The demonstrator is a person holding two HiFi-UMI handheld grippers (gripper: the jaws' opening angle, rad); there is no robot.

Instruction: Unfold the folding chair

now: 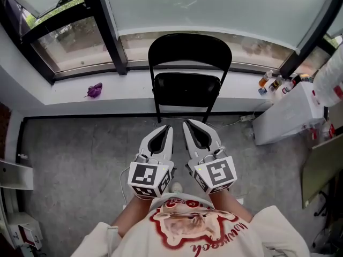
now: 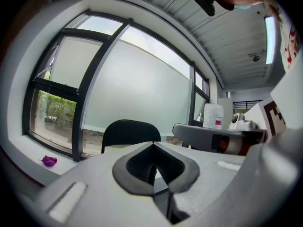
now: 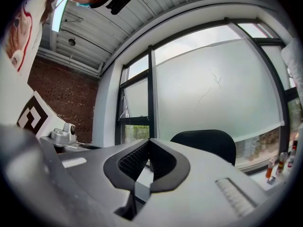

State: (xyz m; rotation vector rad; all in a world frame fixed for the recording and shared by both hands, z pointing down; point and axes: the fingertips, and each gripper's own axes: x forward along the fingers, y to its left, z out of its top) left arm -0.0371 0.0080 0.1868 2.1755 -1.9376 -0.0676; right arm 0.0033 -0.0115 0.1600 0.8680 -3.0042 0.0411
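Two grippers, both mine, held side by side in front of my body.

1. My left gripper [image 1: 166, 128]: jaws pressed together at the tips, with nothing between them. Its own view shows only the empty hollow behind the meeting pads.
2. My right gripper [image 1: 186, 125]: jaws likewise closed tip to tip and empty. It lies just beside the left one, inner flanks nearly touching, and both point ahead and about level.
3. This reads as a carrying posture. Closed jaws held close together keep the pair compact, and neither is set to take hold of anything.
4. The folding chair [image 1: 187, 84] is the task's object. It stands straight ahead of both tips, centred on the gap between the grippers and apart from them. Its seat is the nearer part and its rounded backrest lies beyond. The seat appears to face me as if lowered, so I judge the chair may already be open, though the steep view does not settle it.
5. A window sill [image 1: 69, 92] runs behind the chair, which sits close against it, presumably parked out of the walkway.
6. A small purple object [image 1: 95, 90] lies on the sill, ahead and left of the left gripper.
7. Several bottles [image 1: 276, 83] stand ahead and right of the right gripper, well clear.
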